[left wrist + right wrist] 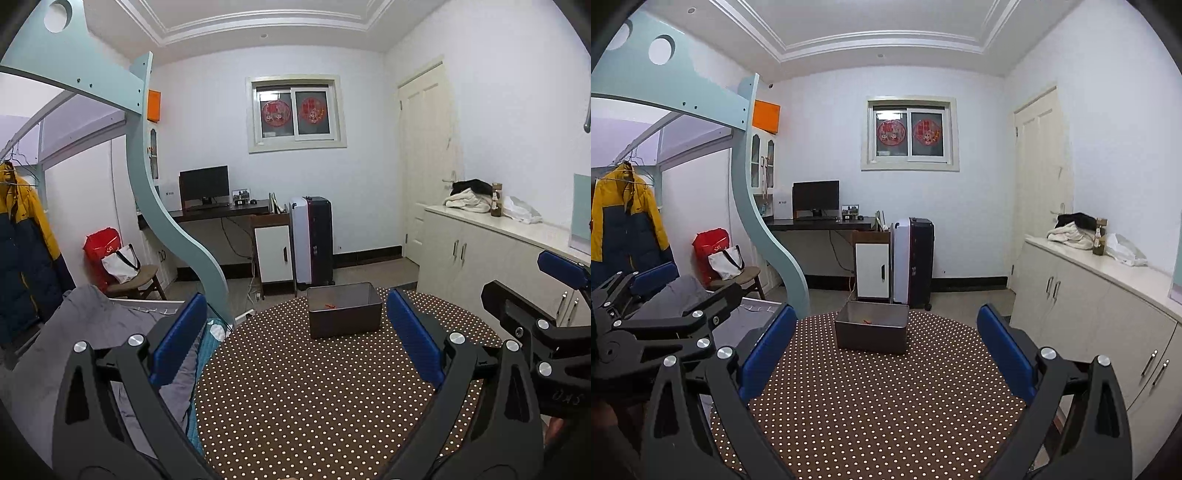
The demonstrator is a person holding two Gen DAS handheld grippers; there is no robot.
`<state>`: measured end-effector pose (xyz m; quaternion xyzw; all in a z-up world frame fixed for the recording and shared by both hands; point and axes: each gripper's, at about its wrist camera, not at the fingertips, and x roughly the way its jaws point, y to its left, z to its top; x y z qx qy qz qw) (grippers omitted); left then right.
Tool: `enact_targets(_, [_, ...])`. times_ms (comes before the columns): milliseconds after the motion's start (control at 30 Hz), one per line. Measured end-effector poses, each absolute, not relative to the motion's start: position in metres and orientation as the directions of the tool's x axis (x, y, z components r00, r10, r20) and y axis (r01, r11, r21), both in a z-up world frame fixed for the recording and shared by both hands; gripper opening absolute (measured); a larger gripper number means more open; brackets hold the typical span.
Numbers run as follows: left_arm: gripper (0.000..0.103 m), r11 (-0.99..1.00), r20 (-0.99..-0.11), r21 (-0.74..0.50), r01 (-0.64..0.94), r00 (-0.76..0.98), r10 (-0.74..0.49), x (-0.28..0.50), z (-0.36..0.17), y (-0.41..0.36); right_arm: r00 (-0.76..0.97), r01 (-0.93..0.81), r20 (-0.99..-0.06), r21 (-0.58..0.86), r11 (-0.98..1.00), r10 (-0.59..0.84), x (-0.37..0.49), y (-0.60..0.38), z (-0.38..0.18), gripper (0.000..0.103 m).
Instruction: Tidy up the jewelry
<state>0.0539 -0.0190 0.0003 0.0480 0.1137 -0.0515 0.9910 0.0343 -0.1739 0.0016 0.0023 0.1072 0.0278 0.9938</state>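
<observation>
Left gripper [297,336]: jaws spread wide, empty, over the dotted table [314,406].
Right gripper [886,345]: equally wide, holding nothing.
Box [345,321]: frame centre, small red item [330,305] inside.

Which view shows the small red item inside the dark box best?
The left wrist view: the small red item lies clear on the dark rectangular box's floor. The right wrist view shows it lower, partly behind the box's near rim.
</observation>
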Motion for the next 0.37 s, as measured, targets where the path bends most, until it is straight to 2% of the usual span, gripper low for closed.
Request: enact_targets(367, [0.096, 0.99, -0.332, 0.092, 0.107, 0.94, -0.071, 0.103, -0.029, -0.03, 0.947, -0.041, -0.316, 0.045, 0.998, 0.053, 0.078, -0.184, -0.026, 0.095])
